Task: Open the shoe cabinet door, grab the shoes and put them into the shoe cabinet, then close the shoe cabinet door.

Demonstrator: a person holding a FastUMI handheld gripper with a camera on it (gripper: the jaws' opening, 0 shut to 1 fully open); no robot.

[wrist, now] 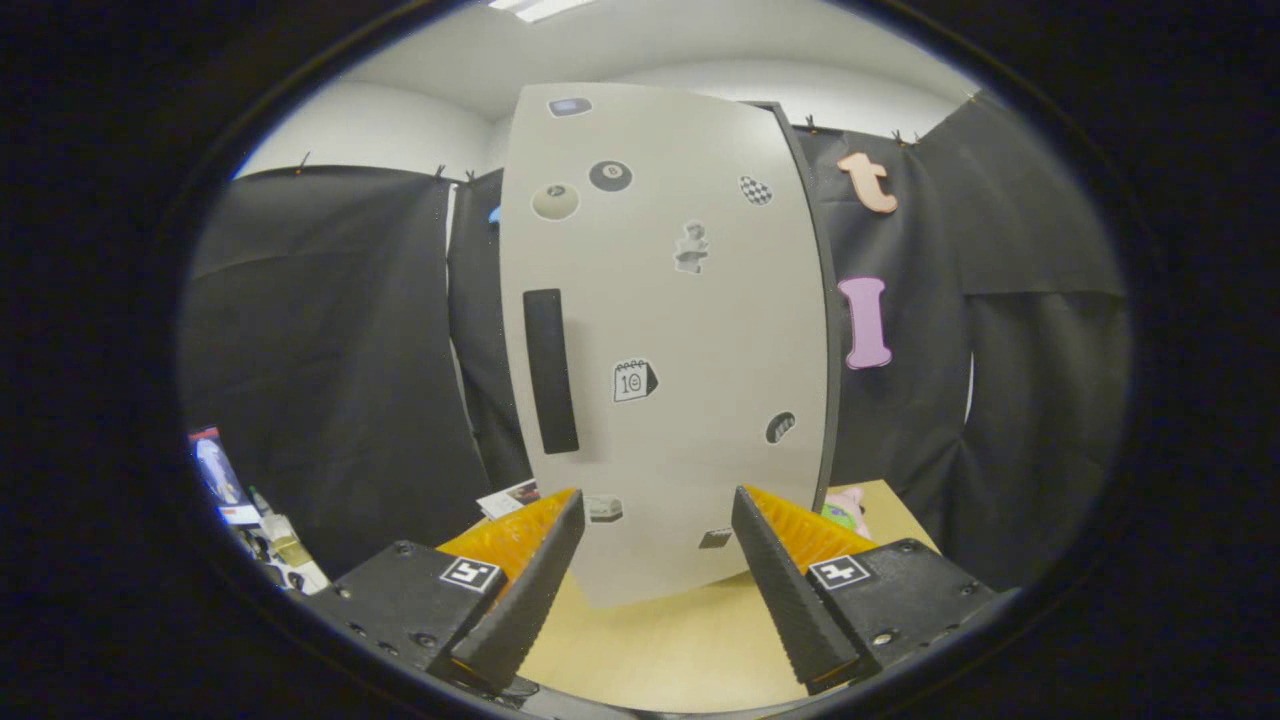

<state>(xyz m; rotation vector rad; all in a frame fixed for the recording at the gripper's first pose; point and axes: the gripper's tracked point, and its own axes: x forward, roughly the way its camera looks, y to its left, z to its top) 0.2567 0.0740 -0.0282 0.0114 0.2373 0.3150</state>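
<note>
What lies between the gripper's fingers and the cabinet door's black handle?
In the gripper view, nothing solid: the open gripper stands apart from the door, and only bare door panel, with a small sticker low down, separates the fingers from the handle.

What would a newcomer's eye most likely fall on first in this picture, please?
Most likely the tall pale cabinet door standing just ahead of the gripper, dotted with small stickers such as a billiard ball. Next, the long dark handle running upright along the side of the door. The gripper's fingers are spread open with nothing between them, above a light wooden table.
</note>
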